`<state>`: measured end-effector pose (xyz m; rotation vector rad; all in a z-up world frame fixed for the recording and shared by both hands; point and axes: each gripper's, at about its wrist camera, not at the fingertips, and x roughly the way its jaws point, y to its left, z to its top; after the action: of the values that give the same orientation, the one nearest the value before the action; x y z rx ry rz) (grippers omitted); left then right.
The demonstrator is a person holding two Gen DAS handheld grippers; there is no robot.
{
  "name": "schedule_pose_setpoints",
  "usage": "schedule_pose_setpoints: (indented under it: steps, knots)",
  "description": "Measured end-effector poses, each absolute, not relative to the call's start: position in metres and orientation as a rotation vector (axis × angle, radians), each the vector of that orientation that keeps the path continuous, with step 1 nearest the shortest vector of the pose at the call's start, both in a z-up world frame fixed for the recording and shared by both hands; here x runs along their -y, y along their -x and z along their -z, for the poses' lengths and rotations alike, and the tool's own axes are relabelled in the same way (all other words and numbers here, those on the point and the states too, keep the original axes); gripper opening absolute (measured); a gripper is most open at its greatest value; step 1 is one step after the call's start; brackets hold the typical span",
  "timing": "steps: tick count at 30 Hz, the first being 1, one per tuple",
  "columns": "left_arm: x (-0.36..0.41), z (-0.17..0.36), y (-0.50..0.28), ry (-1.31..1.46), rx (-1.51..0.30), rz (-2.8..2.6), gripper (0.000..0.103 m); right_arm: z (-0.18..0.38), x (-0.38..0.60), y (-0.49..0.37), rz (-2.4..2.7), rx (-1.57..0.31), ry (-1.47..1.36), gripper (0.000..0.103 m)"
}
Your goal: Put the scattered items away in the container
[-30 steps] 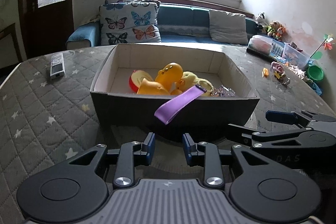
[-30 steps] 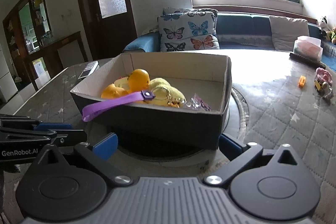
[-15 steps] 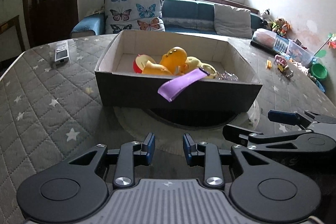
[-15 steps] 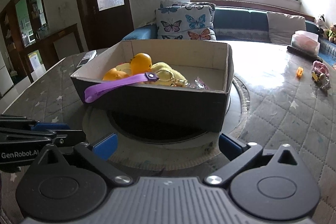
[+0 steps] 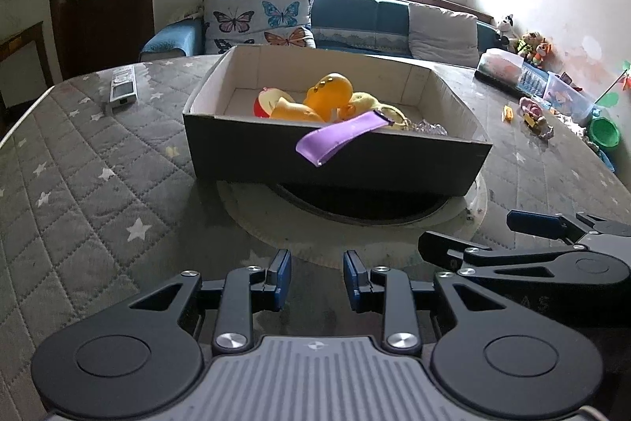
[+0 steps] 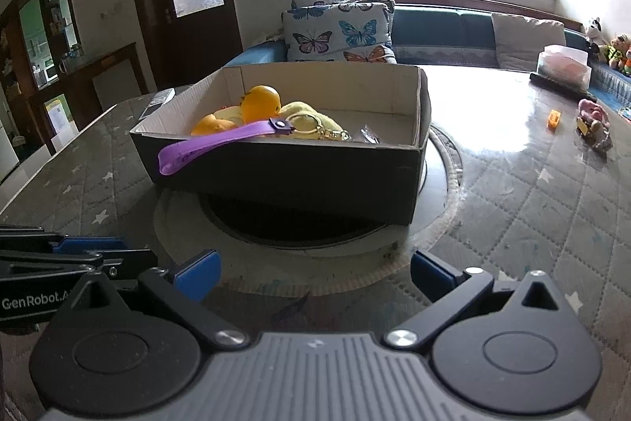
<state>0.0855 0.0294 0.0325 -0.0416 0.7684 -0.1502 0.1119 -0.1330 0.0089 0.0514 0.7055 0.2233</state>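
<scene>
A dark cardboard box (image 5: 355,168) (image 6: 295,176) stands on the quilted table ahead of both grippers. Inside it lie an orange rubber duck (image 5: 329,91) (image 6: 260,101), a red and white toy (image 5: 263,104), a yellow plush (image 5: 364,101) (image 6: 311,111) and a gold key ring (image 6: 315,125). A purple strap (image 5: 339,139) (image 6: 221,143) hangs out over the box's front rim. My left gripper (image 5: 317,279) is open with a narrow gap and nothing in it. My right gripper (image 6: 313,275) is open wide and empty. Both hover short of the box.
The box rests on a round turntable (image 5: 355,223) set into the table. A remote (image 5: 123,89) lies at the far left. Small toys (image 5: 532,113) (image 6: 593,125) and an orange piece (image 5: 508,113) (image 6: 555,118) lie at the right, near a green bowl (image 5: 603,131). A sofa stands behind.
The box sits slightly higher in both views than a second ago. Both grippers keep the same opening, and nothing was taken or let go.
</scene>
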Motion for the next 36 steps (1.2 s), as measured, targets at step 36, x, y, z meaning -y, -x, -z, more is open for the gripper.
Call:
schedule_pose_setpoints:
  steps: [36]
  knots:
    - [-0.022,-0.021,-0.07,-0.024,-0.794,0.016,0.032,0.004,0.132,-0.099,-0.217,-0.753,-0.066,0.103]
